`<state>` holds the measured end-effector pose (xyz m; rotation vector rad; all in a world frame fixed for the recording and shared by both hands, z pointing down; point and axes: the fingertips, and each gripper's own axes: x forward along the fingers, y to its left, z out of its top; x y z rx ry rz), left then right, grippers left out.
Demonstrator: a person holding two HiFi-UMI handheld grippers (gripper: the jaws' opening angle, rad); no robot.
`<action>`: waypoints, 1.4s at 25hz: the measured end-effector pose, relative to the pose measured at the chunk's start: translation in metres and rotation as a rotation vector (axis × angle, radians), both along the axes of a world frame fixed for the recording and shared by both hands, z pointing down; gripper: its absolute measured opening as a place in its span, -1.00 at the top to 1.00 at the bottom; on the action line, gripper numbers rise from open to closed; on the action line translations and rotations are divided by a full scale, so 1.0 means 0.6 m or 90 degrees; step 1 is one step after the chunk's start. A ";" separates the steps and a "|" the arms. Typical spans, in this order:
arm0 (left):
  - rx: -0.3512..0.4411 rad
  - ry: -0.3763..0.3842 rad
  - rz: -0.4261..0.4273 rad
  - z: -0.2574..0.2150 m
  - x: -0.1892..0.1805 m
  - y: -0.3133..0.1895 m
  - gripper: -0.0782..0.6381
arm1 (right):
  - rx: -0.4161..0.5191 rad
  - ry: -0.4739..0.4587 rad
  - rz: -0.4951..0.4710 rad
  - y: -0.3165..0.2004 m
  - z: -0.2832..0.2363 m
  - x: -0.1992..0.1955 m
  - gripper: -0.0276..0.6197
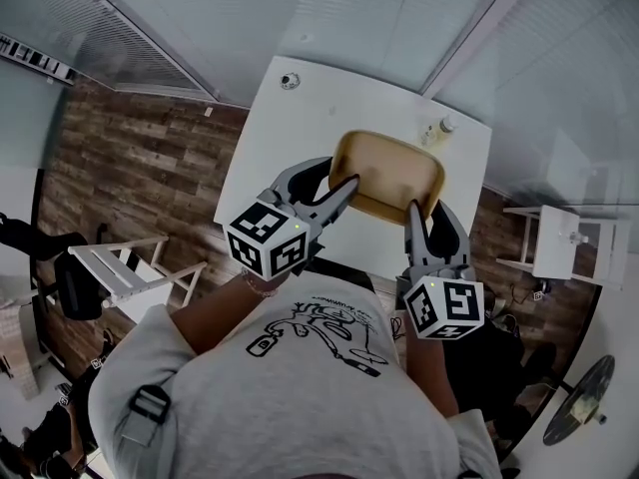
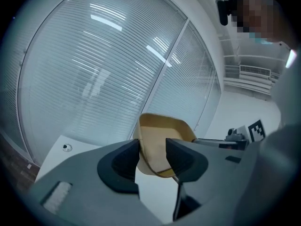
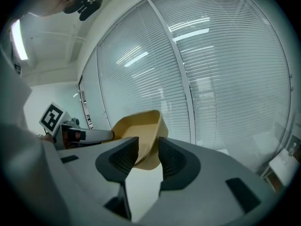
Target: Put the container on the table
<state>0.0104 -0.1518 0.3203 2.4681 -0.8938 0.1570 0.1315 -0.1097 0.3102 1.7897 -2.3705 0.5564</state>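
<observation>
Tan container (image 1: 387, 173) clamped by L gripper (image 2: 153, 155), R gripper (image 3: 148, 153), underside hidden

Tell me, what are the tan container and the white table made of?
The container looks like thin moulded plastic or pulp, matte: thin walls, rounded corners. The table seems smooth white laminate: even, plain top. Neither is certain.

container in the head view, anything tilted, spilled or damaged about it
Nothing stands out. The tan container is empty and looks intact. The left gripper is shut on one side wall and the right gripper is shut on the opposite one, over the white table. No spill shows.
</observation>
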 end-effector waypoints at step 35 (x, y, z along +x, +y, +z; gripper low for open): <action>-0.138 -0.033 0.016 0.231 0.002 -0.006 0.30 | -0.151 -0.005 -0.004 -0.007 0.231 0.002 0.54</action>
